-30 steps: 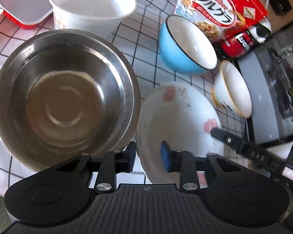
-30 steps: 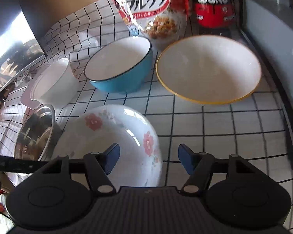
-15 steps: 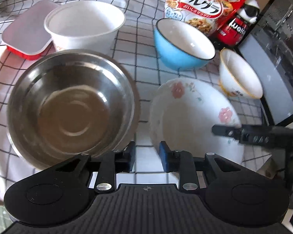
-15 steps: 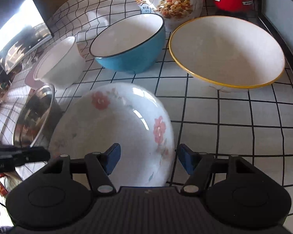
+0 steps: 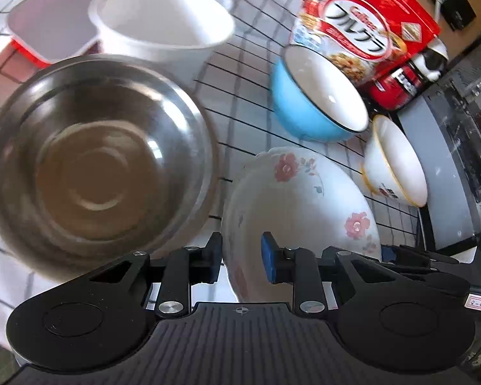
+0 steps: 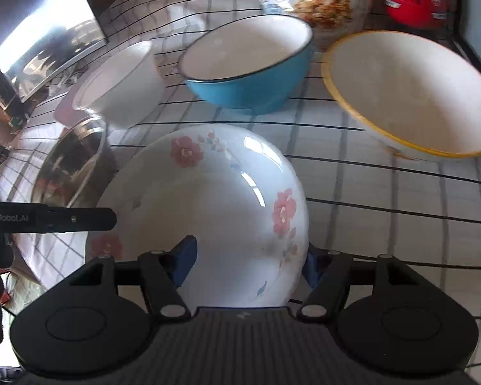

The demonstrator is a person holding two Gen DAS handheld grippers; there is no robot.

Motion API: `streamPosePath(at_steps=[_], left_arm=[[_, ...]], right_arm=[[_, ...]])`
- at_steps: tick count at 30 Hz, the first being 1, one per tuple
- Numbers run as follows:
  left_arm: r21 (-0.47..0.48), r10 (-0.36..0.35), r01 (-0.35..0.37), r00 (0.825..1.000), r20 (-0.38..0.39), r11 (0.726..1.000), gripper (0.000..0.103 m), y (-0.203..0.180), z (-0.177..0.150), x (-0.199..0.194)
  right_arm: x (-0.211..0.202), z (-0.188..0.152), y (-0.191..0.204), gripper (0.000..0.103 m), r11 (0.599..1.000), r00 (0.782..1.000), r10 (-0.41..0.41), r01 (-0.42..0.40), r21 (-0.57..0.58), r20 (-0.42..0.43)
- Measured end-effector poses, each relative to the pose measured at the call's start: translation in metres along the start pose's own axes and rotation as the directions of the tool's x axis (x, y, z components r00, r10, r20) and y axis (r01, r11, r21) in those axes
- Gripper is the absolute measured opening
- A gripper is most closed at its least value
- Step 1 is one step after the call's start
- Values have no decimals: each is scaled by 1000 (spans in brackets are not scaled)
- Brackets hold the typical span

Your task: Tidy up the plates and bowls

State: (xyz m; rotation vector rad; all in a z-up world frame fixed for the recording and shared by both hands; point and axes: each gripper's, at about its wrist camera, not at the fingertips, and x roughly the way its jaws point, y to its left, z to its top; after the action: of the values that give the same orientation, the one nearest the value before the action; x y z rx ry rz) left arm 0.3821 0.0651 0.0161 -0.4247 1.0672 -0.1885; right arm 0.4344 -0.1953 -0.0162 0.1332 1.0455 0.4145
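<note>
Right now both tools hang low over the near edge of the floral plate [image 6: 208, 192], which lies on the gridded cloth of the bench [image 6: 384, 199]. Seen from the right wrist, the right tool [image 6: 250, 264] has its jaws apart, one blue pad over the plate's inside and the other just outside its right rim, so the rim sits between them with a gap on each side; nothing is clamped. From the left wrist, the left tool [image 5: 242, 258] has its jaws set narrow but parted, straddling the plate's [image 5: 304, 199] left rim; whether either pad touches the rim cannot be told, and no grip shows. The left tool's black finger also reaches in at the left of the right wrist view, beside the plate. Just left of the plate stands the steel bowl [image 5: 96, 166], its rim close to the plate's edge. Behind the steel bowl sits a white paper bowl [image 5: 163, 29], with a red-edged white tray [image 5: 48, 32] beside it. Beyond the plate stands the blue bowl [image 6: 250, 64], white inside, and to its right the yellow-rimmed bowl [image 6: 410, 93], both apart from the plate. At the back, a red cereal bag [image 5: 362, 35] and a red bottle [image 5: 397, 86] stand behind the bowls. Parts of both views are blurred.
</note>
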Motion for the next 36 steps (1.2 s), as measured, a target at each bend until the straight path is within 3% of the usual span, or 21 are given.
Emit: streamPosePath(at_steps=[4, 7, 9, 10, 12, 15, 18, 20, 22, 24, 27, 28, 31, 34, 36], left_arm=[[-49, 16, -15, 1000, 10, 999, 29, 24, 6, -11], [-29, 40, -40, 999, 7, 999, 27, 29, 6, -16], [4, 49, -49, 999, -9, 999, 27, 26, 3, -18], [27, 58, -57, 998, -15, 998, 27, 24, 0, -21], [68, 62, -60, 998, -20, 996, 27, 20, -6, -34], [72, -21, 21, 1000, 8, 997, 27, 27, -13, -69], [21, -66, 64, 994, 85, 998, 27, 48, -11, -103], [-20, 17, -14, 983, 184, 1000, 27, 68, -5, -125], [-61, 130, -118, 955, 267, 991, 28, 90, 1, -136], [-164, 179, -138, 946, 270, 977, 28, 118, 8, -135], [-345, 106, -11, 960, 259, 939, 28, 159, 15, -126], [-397, 73, 34, 965, 253, 917, 28, 170, 17, -120], [-432, 84, 28, 967, 239, 901, 28, 181, 26, -112], [-443, 132, -29, 970, 203, 896, 28, 185, 29, -102], [-449, 118, -18, 973, 196, 893, 28, 187, 25, -98]], right_arm=[[11, 8, 23, 70, 999, 999, 39, -39, -20, 2], [15, 13, 35, 70, 998, 999, 47, -46, -41, 9], [13, 18, 39, 73, 998, 999, -6, 8, -59, 32], [9, 21, 40, 80, 996, 997, -49, 53, -77, 57], [-1, 27, 40, 83, 982, 983, -150, 160, -104, 103], [-20, 40, 43, 86, 971, 971, -181, 202, -130, 157], [-34, 51, 66, 90, 963, 970, -139, 179, -199, 199], [-37, 55, 92, 95, 952, 971, -93, 151, -266, 218], [-36, 59, 114, 95, 939, 974, -41, 114, -325, 223], [-27, 67, 134, 95, 932, 979, 22, 53, -358, 203], [-7, 82, 153, 87, 921, 986, 118, -64, -383, 118], [3, 88, 157, 78, 919, 988, 127, -84, -386, 88], [30, 104, 168, 74, 922, 991, 137, -128, -365, 0], [52, 113, 174, 74, 922, 994, 107, -111, -371, -31], [65, 115, 179, 74, 922, 995, 88, -99, -374, -46]])
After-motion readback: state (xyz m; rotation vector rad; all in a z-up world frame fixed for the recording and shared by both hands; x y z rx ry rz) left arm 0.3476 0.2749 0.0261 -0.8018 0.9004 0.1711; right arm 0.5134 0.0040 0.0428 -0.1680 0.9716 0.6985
